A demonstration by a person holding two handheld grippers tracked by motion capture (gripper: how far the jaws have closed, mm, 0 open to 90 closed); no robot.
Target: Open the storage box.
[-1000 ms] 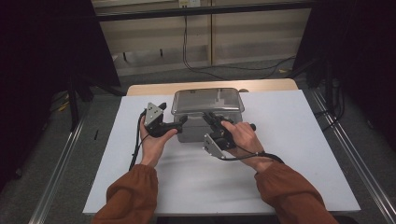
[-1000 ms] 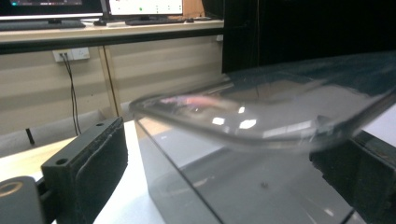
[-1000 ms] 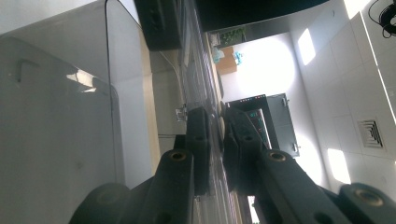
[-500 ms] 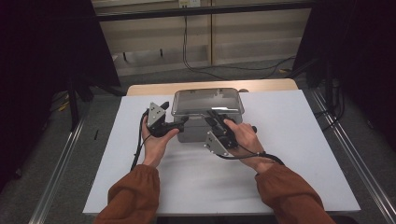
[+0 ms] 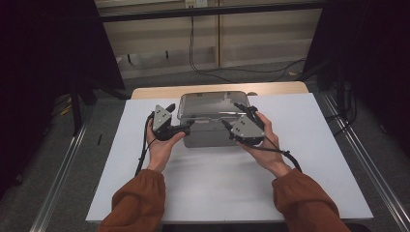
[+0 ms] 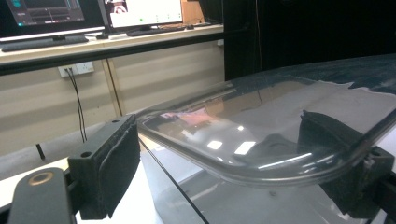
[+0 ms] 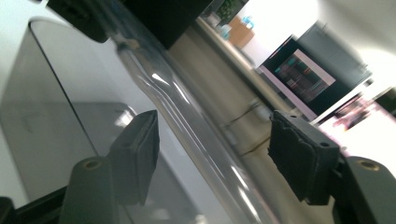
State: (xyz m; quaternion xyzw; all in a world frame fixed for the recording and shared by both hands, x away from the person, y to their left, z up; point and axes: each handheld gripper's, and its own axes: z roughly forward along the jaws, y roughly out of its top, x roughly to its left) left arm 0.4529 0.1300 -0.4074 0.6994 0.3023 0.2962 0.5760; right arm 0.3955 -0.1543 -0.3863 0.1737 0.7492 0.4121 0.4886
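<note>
Clear plastic box (image 5: 212,121) at the table's (image 5: 319,159) far middle, my left gripper (image 5: 181,129) spread around its lid's left edge, my right gripper (image 5: 232,126) at its right edge, jaws just opening, rim between them untouched

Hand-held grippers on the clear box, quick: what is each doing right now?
Left hand-held gripper: jaws open around the lid edge of the clear box, closing slightly.
Right hand-held gripper: open; jaws just opening, lid rim between them, unpressed.
</note>
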